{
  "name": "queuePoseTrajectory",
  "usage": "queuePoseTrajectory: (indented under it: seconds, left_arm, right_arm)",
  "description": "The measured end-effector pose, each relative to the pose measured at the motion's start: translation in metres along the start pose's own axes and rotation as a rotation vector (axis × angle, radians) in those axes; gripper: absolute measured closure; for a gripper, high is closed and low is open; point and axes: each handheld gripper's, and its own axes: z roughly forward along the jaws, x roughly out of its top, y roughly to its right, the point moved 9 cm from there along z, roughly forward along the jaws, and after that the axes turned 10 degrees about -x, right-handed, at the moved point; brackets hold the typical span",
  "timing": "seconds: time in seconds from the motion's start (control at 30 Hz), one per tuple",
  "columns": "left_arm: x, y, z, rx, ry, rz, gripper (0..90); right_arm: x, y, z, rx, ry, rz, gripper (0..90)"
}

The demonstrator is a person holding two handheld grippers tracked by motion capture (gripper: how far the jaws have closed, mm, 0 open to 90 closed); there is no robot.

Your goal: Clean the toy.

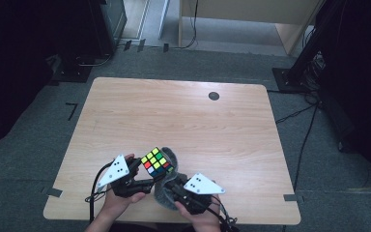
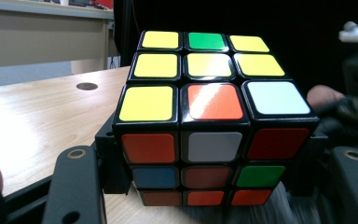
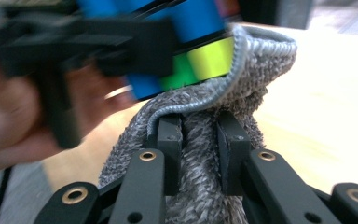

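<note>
High view is showing the left gripper (image 1: 142, 170) clamping a puzzle cube (image 1: 157, 161) above the table (image 1: 183, 116) edge near 6 o'clock, raising it so its faces are reachable. At the cube's 5 o'clock, the right gripper (image 1: 170, 182) is pinching a bunched grey cloth (image 1: 166, 191); its jaws are squeezing the fabric, and a fold is pressing against the cube, apparently for wiping it. Left gripper view is showing the yellow-dominated face (image 2: 205, 74) upward.
</note>
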Motion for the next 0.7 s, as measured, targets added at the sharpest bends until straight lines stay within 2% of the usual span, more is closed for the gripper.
queuePoseTrajectory:
  seconds: [0.03, 0.07, 0.13, 0.23, 0.27, 0.3, 0.4, 0.43, 0.53, 0.57, 0.6, 0.7]
  left_arm:
    - [0.000, 0.001, 0.000, -0.001, -0.003, 0.002, 33.8]
    - [-0.001, 0.001, 0.000, -0.001, -0.006, 0.009, 33.8]
    - [0.000, 0.001, 0.000, 0.001, -0.004, 0.008, 33.9]
    - [0.002, 0.000, -0.002, 0.001, 0.005, 0.004, 33.8]
    - [0.001, 0.000, -0.003, 0.000, 0.004, 0.007, 33.8]
    - [0.001, 0.000, -0.003, 0.000, 0.004, 0.007, 33.8]
    - [0.001, 0.001, -0.001, -0.002, 0.002, 0.004, 33.8]
    - [0.000, 0.001, -0.001, -0.001, -0.002, 0.003, 33.8]
    - [-0.001, 0.000, 0.000, -0.002, -0.003, -0.006, 33.8]
    - [-0.002, -0.001, 0.001, 0.001, -0.005, -0.008, 33.8]
    - [-0.003, -0.001, 0.002, 0.004, -0.007, -0.010, 33.8]
    - [-0.004, -0.002, 0.001, 0.006, -0.007, -0.008, 33.8]
  right_arm:
    - [-0.003, -0.007, 0.002, 0.019, -0.008, -0.019, 75.2]
    - [-0.007, -0.020, 0.005, 0.047, -0.020, -0.062, 75.1]
    - [-0.008, -0.022, 0.005, 0.049, -0.020, -0.070, 75.1]
    - [-0.004, -0.014, 0.003, 0.025, -0.006, -0.059, 75.1]
    - [0.002, 0.001, 0.000, -0.019, 0.018, -0.018, 75.2]
    - [0.004, 0.008, -0.002, -0.035, 0.028, 0.008, 75.2]
    - [0.005, 0.014, -0.004, -0.043, 0.036, 0.027, 75.2]
    - [0.005, 0.013, -0.004, -0.040, 0.033, 0.023, 75.1]
    - [-0.003, -0.005, 0.002, 0.006, 0.007, -0.006, 74.9]
    - [-0.008, -0.017, 0.005, 0.035, -0.010, -0.044, 74.4]
    - [-0.008, -0.017, 0.005, 0.035, -0.010, -0.044, 74.4]
    - [-0.010, -0.021, 0.006, 0.033, -0.027, -0.090, 74.0]
